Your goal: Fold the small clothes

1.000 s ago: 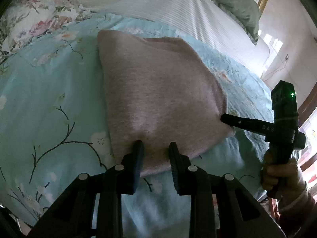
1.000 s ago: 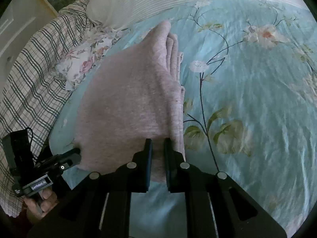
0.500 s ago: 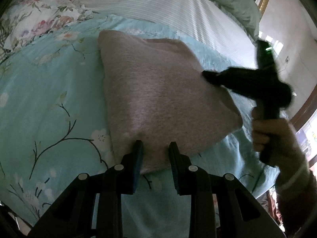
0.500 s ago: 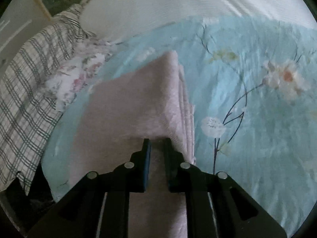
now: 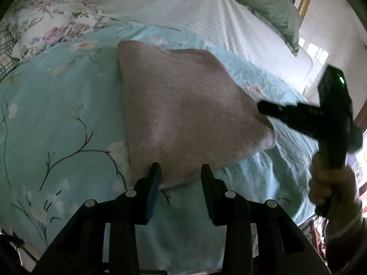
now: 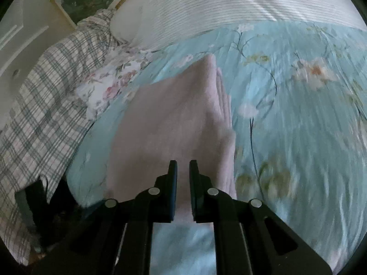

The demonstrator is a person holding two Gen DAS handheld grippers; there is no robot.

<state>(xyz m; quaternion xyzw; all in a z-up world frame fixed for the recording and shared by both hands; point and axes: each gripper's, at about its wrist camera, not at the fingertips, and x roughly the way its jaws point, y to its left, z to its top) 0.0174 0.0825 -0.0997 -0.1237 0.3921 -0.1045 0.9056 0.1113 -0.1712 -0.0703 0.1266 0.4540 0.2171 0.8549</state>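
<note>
Across the bed lies a pale turquoise bedspread printed with dark branches and white blossoms [image 5: 57, 123], which fills most of both views. Beyond it, toward the head of the bed, rests a long white pillow with fine ribbed stripes [image 5: 183, 6], and beside that a checked green-and-white blanket [image 6: 34, 123] and a white cloth with pink flowers [image 6: 107, 84]. A grey-green cushion [image 5: 270, 2] sits at the far end of the striped pillow.

On the bedspread lies the folded pinkish-grey knit garment [image 5: 183, 114], a thick, roughly square bundle. From the right wrist view its stacked layers show along the right-hand edge [image 6: 179, 123].

The black left gripper [image 5: 180, 171] sits at the near edge of the garment with its fingers spread apart; the cloth's edge shows between the fingertips, but nothing is clamped. The black right gripper [image 6: 183, 167] is over the opposite near corner of the bundle, its fingers drawn close with only a narrow gap between them. Cloth shows in that gap, though whether the fingers pinch it cannot be told from these views. In the left wrist view the right gripper [image 5: 263, 107] appears from the side, blurred, with its tip at the garment's right-hand corner, held in the person's right hand [image 5: 325, 183]. A small green light [image 5: 341, 79] glows on top of that gripper's body.
</note>
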